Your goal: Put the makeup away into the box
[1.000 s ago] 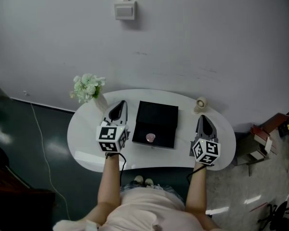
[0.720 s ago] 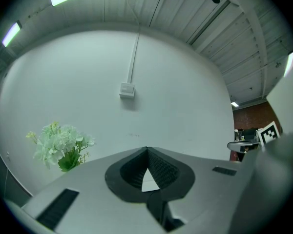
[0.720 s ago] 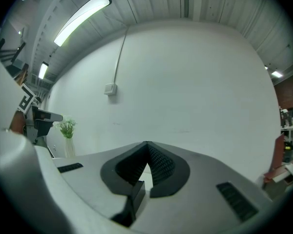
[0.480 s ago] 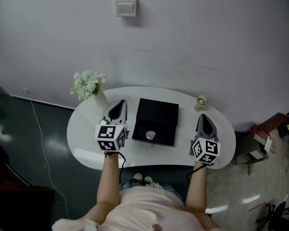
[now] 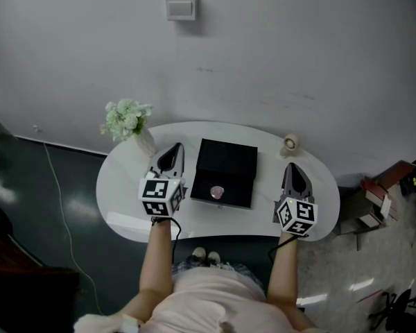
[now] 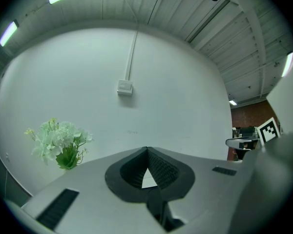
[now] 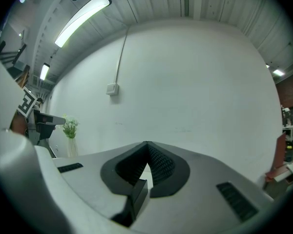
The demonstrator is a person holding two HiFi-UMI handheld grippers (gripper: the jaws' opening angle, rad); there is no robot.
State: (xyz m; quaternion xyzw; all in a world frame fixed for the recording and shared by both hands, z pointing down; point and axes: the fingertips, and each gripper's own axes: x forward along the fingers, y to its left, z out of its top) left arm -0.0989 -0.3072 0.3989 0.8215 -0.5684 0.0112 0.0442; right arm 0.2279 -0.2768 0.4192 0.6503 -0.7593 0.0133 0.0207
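On white oval table point(image 5: 125, 210), centre: black box point(image 5: 225, 164), open. Inside, near its front edge: small pink makeup piece point(image 5: 217, 192), kind not readable at this size.

Left of box, just beside it: left gripper point(image 5: 174, 150), pointing level toward wall. From its own camera, left gripper point(image 6: 146, 149) fully closed, ribbed pads meeting at the tips, only a small triangular gap lower down with white showing through. Nothing gripped, nothing touched by the tips.

Right of box, a little apart from it: right gripper point(image 5: 290, 171), also level and aimed at wall. From its own camera, right gripper point(image 7: 146, 144) closed the same way, nothing between the pads. Contact with tabletop under either tool: cannot tell.

Beyond left gripper, at table's far left edge: white flowers point(image 5: 128, 120) in pale vase point(image 5: 145, 144). Beyond right gripper, near far edge: small round object point(image 5: 289, 145). High on wall point(image 5: 298, 61): switch plate point(image 5: 181, 9).
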